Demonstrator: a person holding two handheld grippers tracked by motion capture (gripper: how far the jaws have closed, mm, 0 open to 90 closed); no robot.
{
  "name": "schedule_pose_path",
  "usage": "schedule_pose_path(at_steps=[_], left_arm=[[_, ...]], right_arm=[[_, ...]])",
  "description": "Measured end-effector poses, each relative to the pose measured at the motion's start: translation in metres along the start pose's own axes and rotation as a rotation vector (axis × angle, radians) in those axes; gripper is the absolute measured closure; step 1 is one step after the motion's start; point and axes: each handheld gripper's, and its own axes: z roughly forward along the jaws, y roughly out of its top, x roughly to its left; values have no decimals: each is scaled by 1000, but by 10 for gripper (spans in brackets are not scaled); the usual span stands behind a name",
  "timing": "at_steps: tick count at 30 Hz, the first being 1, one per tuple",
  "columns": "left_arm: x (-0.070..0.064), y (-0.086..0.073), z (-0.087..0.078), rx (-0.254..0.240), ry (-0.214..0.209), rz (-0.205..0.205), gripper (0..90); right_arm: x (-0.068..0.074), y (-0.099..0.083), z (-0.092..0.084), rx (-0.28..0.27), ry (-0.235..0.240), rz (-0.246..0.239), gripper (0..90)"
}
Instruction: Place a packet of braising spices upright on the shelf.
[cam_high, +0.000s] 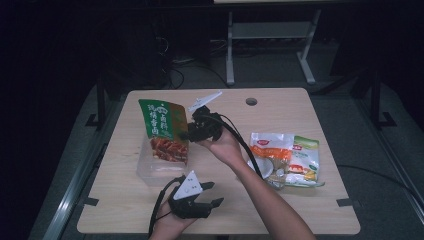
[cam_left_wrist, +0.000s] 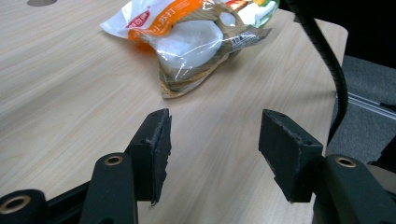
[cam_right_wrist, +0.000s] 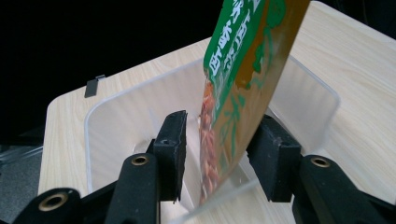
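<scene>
From above, your right gripper (cam_high: 192, 131) sat at the green snack packet (cam_high: 163, 131), which stood upright in the clear plastic box (cam_high: 145, 170). The right gripper view added what that hid: the packet (cam_right_wrist: 238, 88) stood between parted jaws, one pad clear of it. Your left gripper (cam_left_wrist: 215, 154) was spread wide over bare table (cam_left_wrist: 70, 107), facing the white and orange bag (cam_left_wrist: 191, 37).

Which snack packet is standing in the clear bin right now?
The green-and-brown packet, upright in the clear bin. The white-orange packet and green-white packet lie flat on the table.
</scene>
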Motion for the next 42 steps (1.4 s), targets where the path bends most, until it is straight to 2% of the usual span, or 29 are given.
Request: schedule_pose_path(at_steps=[10, 11, 17, 18, 20, 24, 31, 32, 36, 38, 40, 42], left_arm=[[4, 0, 1, 9, 14, 4, 420], [5, -1, 1, 11, 17, 5, 420], [7, -1, 1, -1, 25, -15, 415], [7, -1, 1, 3, 26, -10, 414], [7, -1, 1, 6, 27, -6, 413], [7, -1, 2, 10, 29, -7, 411], [7, 0, 2, 14, 32, 0, 409], [7, -1, 2, 10, 31, -1, 409], [7, 0, 2, 9, 32, 2, 408], [7, 0, 2, 13, 33, 3, 407], [7, 0, 2, 12, 33, 2, 407], [7, 0, 3, 11, 33, -1, 406]], right_arm=[[-10, -23, -40, 31, -56, 20, 496], [-10, -23, -40, 31, -56, 20, 496], [-19, -39, -64, 45, -94, 49, 482], [-22, -44, -72, 52, -102, 61, 480], [-23, -47, -75, 52, -111, 59, 480], [-28, -58, -88, 69, -134, 84, 470], [-37, -79, -111, 98, -193, 118, 458], [-39, -85, -118, 111, -217, 128, 457], [-43, -95, -129, 124, -251, 146, 452], [-47, -104, -140, 132, -283, 166, 450], [-48, -107, -143, 134, -293, 174, 447], [-51, -117, -151, 144, -310, 203, 437]])
